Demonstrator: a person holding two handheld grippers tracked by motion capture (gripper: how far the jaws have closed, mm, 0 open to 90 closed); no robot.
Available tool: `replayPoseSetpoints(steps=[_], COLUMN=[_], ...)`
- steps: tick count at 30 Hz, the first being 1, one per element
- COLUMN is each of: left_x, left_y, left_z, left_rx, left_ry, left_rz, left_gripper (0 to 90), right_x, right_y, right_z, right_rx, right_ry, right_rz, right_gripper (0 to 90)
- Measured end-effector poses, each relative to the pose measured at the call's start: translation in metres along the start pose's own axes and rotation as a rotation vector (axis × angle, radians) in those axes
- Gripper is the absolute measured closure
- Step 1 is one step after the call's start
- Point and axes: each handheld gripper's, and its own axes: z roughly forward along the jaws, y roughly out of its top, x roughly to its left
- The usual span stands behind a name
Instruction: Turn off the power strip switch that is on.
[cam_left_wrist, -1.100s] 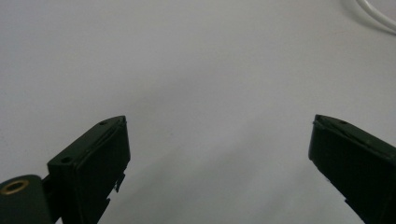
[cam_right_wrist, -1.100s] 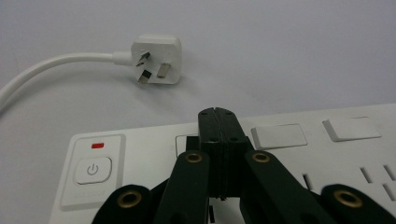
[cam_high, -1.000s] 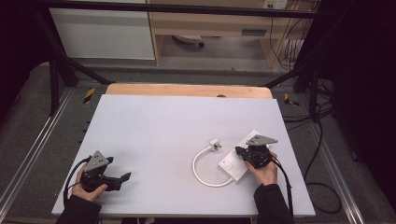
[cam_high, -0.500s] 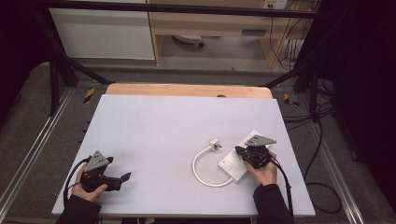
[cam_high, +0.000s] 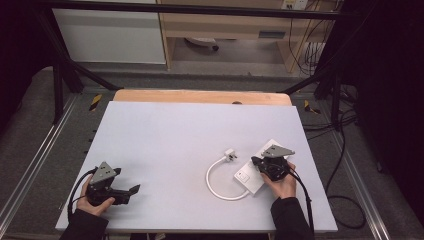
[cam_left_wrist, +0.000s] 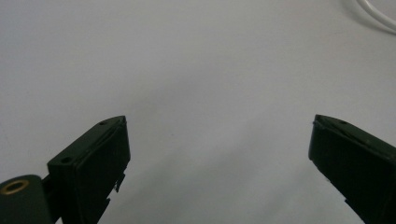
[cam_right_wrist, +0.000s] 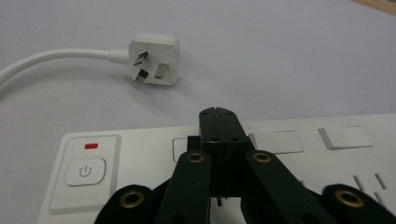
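While the right gripper (cam_right_wrist: 218, 114) rests with jaws together on the power strip (cam_high: 260, 170) at the desk's (cam_high: 175, 130) right, its rigid, slippery white casing is judged best gripped across the narrow edges, the left gripper (cam_left_wrist: 219, 154) gaping empty

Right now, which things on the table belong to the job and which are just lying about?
In the job:
- power strip, under the right gripper, jaws shut
- its white cable
- plug, lying loose with prongs showing

Lying about:
- left gripper, jaws open over bare table
- wooden board at the table's far edge
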Motion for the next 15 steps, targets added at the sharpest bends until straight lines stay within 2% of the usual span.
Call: replayPoseSetpoints(steps=[6,9,12,15], left_x=[-0.0001,-0.0001,0.0002,0.0003], left_y=[0.0001,0.0000,0.0000,-0.0001], left_z=[-0.0004,-0.0003,-0.0001,0.0000], left_rx=[-0.001,0.000,-0.001,0.001], left_ry=[0.000,0.000,0.000,0.001], left_rz=[-0.001,-0.002,-0.003,-0.001], left_gripper=[5.0,5.1,5.0,5.0], right_x=[-0.0008,-0.0014,-0.0047,-0.0044], right_y=[-0.0004,-0.0013,-0.0040,-0.0035], right_z=[0.0007,0.0012,0.0004,0.0002], right_rx=[-0.003,0.005,-0.011,-0.006], right_ry=[-0.002,-0.042,-0.009,-0.012], right_rz=[-0.003,-0.014,0.030,0.022], right_gripper=[90.0,90.0,90.0,90.0])
